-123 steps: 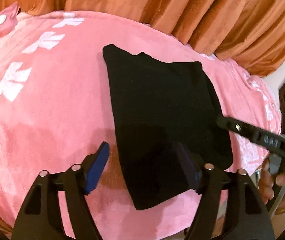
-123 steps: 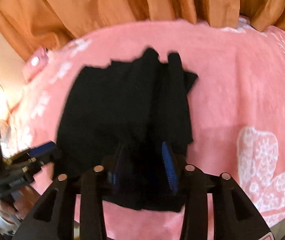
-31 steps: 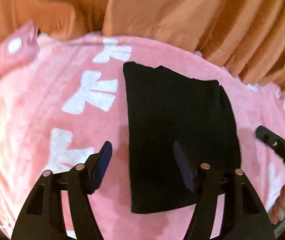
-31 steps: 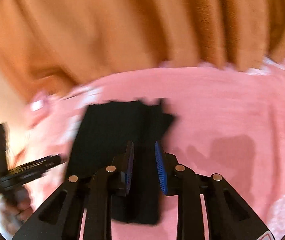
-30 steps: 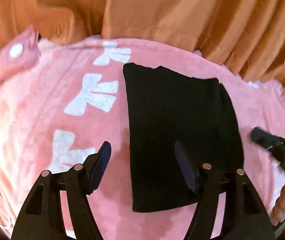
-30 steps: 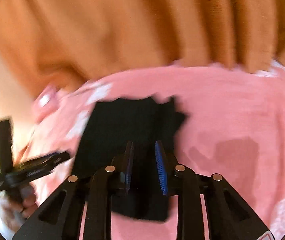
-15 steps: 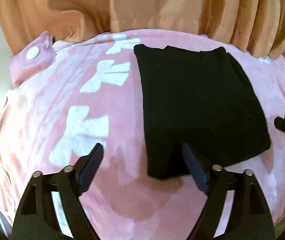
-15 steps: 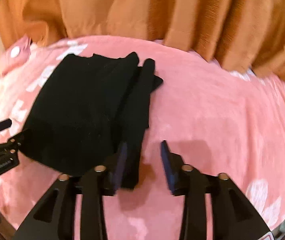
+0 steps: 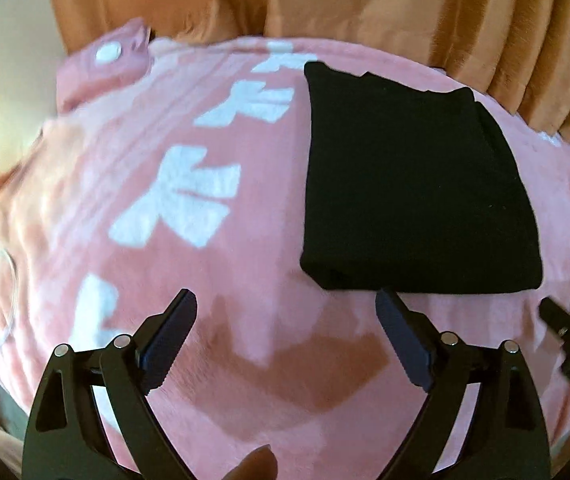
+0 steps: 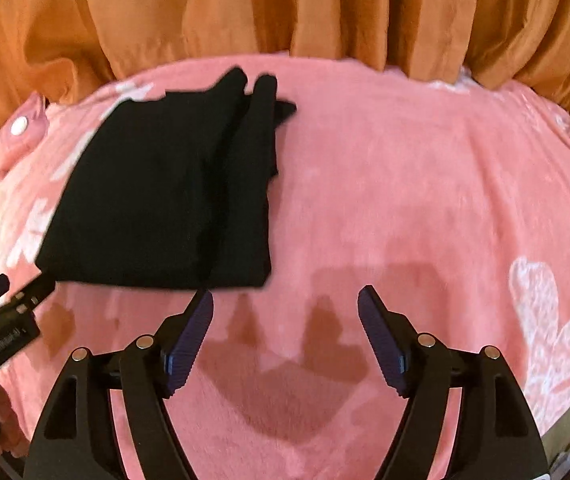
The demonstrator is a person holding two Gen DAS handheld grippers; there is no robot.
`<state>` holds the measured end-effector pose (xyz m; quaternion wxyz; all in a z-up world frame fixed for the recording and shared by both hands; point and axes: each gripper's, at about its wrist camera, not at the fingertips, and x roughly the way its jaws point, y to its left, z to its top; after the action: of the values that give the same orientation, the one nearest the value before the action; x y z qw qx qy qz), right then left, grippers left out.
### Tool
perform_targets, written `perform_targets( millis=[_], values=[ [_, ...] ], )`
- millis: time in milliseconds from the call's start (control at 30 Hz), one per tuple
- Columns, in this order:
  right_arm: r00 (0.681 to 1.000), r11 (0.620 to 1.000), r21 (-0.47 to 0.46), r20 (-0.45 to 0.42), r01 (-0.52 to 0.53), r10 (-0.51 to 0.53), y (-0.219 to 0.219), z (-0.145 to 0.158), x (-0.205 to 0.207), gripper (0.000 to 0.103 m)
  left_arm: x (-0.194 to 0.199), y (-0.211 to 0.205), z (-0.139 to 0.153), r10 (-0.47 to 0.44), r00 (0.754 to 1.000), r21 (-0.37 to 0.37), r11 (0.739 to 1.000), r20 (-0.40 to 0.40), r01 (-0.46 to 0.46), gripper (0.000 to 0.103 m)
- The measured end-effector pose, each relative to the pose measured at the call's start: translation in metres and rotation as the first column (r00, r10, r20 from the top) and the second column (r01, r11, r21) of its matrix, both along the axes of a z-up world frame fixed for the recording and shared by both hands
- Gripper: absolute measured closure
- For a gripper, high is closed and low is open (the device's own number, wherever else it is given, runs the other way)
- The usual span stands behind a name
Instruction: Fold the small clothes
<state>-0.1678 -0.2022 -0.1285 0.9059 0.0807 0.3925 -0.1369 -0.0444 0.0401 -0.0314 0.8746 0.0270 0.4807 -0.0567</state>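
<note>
A folded black garment (image 9: 409, 184) lies flat on the pink blanket (image 9: 205, 264); in the right wrist view the garment (image 10: 173, 192) sits left of centre. My left gripper (image 9: 285, 316) is open and empty, just short of the garment's near edge. My right gripper (image 10: 285, 312) is open and empty, near the garment's near right corner, not touching it. The right gripper's tip (image 9: 565, 320) shows at the right edge of the left wrist view; the left gripper's tip (image 10: 9, 292) shows at the left edge of the right wrist view.
Orange curtains (image 10: 285, 12) hang behind the bed. The blanket has white prints (image 9: 181, 200) on its left and a white heart print (image 10: 545, 320) on its right. A pink pillow corner with a white dot (image 9: 109, 56) lies at the back left.
Both grippers pulled back toward me off the garment. The right gripper, nearly closed over the cloth a second ago, has opened wide. The garment stays folded on the blanket.
</note>
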Motion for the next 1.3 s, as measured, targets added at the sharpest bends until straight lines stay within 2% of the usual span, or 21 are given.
perform_targets(
  millis=[67, 233, 467, 1100, 1300],
  values=[
    [1.0, 1.0, 0.011, -0.008, -0.001, 0.001, 0.002, -0.004, -0.001, 0.031, -0.002, 0.0, -0.001, 0.013, 1.0, -0.005, 1.0, -0.003, -0.013, 0.014],
    [1.0, 0.999, -0.051, 0.005, -0.004, 0.005, 0.01, -0.005, -0.001, 0.031, -0.006, -0.005, -0.001, 0.002, 1.0, 0.032, 0.999, 0.027, -0.003, 0.014],
    [1.0, 0.999, -0.038, 0.012, -0.002, 0.003, 0.012, -0.005, -0.002, 0.03, -0.007, -0.009, -0.004, -0.008, 1.0, 0.061, 0.998, 0.026, 0.006, 0.015],
    [0.999, 0.998, -0.054, -0.004, -0.041, 0.041, 0.039, -0.013, 0.0, 0.03, -0.012, -0.031, -0.012, -0.046, 0.999, 0.059, 0.997, -0.013, 0.047, 0.015],
    [1.0, 0.998, -0.06, -0.004, -0.031, 0.031, 0.043, -0.012, 0.002, 0.029, -0.014, -0.039, -0.012, -0.056, 0.998, 0.082, 0.995, 0.009, 0.055, 0.015]
  ],
)
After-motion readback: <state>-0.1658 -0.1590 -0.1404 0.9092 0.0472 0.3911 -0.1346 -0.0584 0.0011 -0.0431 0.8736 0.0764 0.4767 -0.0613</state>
